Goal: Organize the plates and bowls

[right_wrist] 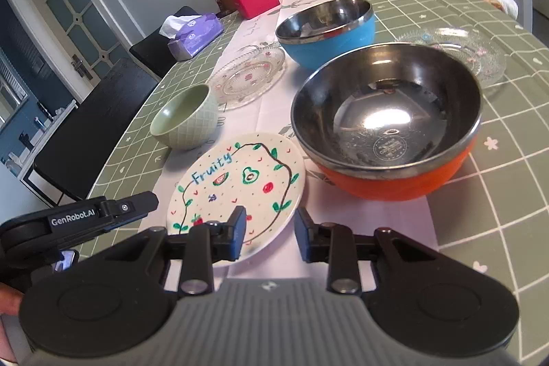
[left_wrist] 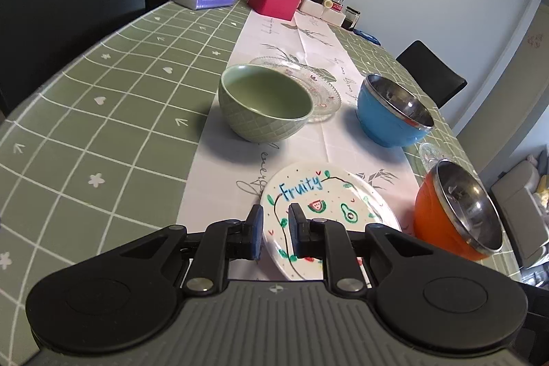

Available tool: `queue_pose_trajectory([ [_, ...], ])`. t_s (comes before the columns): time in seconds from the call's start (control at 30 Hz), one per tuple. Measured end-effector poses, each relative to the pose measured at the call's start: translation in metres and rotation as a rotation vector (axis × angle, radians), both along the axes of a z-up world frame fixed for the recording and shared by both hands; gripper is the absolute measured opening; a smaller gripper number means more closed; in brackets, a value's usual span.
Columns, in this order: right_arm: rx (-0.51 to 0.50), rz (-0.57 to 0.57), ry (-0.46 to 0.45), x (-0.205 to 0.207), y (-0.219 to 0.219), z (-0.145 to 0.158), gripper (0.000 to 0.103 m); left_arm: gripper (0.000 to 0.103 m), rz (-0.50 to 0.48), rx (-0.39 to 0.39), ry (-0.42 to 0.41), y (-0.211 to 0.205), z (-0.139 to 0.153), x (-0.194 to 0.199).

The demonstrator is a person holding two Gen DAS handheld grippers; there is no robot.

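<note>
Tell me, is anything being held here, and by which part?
Nothing is held. The left hand-held gripper and the right hand-held gripper both hover, jaws apart, by the near rim of the Fruity plate, which lies flat.

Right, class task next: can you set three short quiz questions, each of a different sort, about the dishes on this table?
1. True or false: the green bowl has food in it.
2. Which word is painted on the white plate? A Fruity, B Veggie, C Sweet.
3. How many bowls have a shiny steel inside, and what colours are they outside?

Key: 1 false, it is empty. 2 A. 3 two: the blue bowl and the orange bowl.
</note>
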State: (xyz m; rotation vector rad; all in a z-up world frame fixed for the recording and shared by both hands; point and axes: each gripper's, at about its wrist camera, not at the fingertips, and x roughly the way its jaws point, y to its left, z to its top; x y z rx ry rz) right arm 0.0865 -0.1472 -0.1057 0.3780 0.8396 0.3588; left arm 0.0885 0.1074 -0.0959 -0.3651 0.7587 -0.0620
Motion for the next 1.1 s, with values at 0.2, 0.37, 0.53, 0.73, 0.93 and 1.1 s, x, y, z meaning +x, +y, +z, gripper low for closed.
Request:
queue_pose_trajectory([
  [0.2,0.031,-0.016,0.037,0.019,-0.005,-0.012,0.023,0.022,0.001,-0.014,0.008,0.002,-0.012,0.015],
  [0.37,0.06,-0.023,0.054,0.024,-0.006,-0.022,0.016,0.029,-0.023,-0.032,0.022,-0.001,-0.02,0.02],
  [0.53,0.07,-0.027,0.049,0.027,-0.009,-0.024,0.01,0.028,-0.023,-0.014,0.031,-0.006,-0.023,0.021],
  [0.73,0.055,-0.024,0.038,0.024,-0.01,-0.022,0.01,0.023,-0.01,-0.02,0.032,-0.005,-0.019,0.016],
  [0.93,0.048,-0.008,0.02,0.012,-0.016,-0.014,0.01,0.023,-0.016,-0.02,0.025,-0.012,-0.013,-0.003],
  [1.1,0.053,-0.005,0.021,-0.006,-0.027,-0.009,0.01,0.023,-0.025,-0.013,0.02,-0.022,-0.007,-0.025],
])
